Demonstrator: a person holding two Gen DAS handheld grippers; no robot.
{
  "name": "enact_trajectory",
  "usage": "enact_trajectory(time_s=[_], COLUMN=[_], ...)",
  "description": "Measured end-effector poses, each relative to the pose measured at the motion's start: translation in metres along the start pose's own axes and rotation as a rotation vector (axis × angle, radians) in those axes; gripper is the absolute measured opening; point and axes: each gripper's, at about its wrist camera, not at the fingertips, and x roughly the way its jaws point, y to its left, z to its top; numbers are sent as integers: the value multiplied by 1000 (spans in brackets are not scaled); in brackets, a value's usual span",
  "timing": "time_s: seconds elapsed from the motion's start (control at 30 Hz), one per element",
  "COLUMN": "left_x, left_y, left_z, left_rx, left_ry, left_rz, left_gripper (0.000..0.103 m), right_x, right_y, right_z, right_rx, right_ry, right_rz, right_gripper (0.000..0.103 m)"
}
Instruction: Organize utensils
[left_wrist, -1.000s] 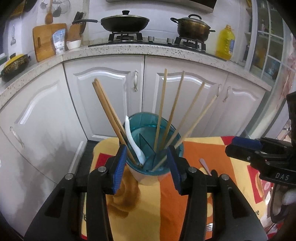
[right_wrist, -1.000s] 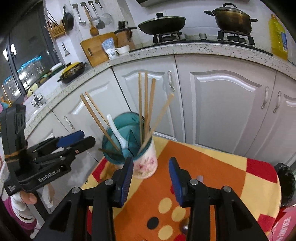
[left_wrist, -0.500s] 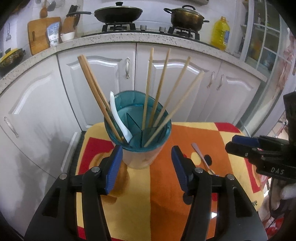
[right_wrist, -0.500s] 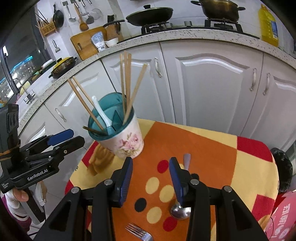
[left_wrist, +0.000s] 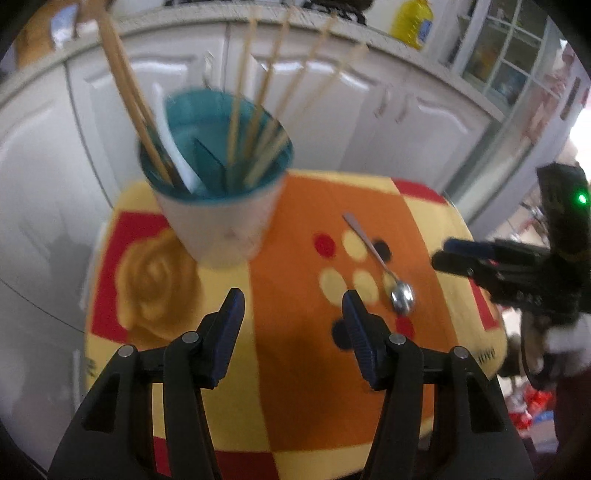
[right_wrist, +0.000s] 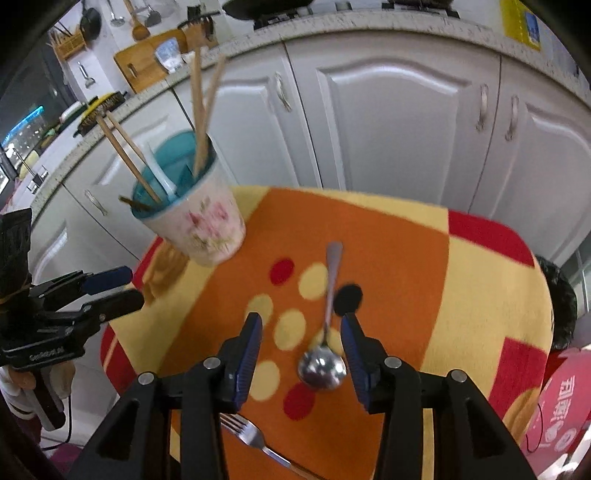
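Right tool (right_wrist: 301, 345) released, hovering low over the spoon (right_wrist: 325, 332) on the worktop (right_wrist: 424, 258), bowl of spoon lower centre of frame, handle pointing up-frame. Best bet: centre the jaws across the thin handle, not the bowl, then close. Left tool (left_wrist: 291, 332) also released, holding nothing. Fork (right_wrist: 255, 439) lies at bottom of frame. Cup (right_wrist: 195, 225) upper left, teal divided inside, holds chopsticks (right_wrist: 201, 107) and a white spoon (right_wrist: 162, 177).
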Motion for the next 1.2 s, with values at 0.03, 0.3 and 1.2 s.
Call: enact_trajectory(time_s=[0.03, 0.3, 1.2], left_x=[3, 33, 66], left_y=[-1, -12, -3], left_z=[-3, -39, 12], left_rx=[1, -19, 50], left_ry=[16, 192, 166], left_rz=[-14, -176, -162], left_gripper=[54, 54, 11], right_x=[2, 20, 24], right_y=[-3, -11, -20], right_z=[-4, -41, -42], right_rx=[4, -38, 10], right_ry=[10, 156, 162], right_rz=[0, 39, 50], right_gripper=[42, 42, 42])
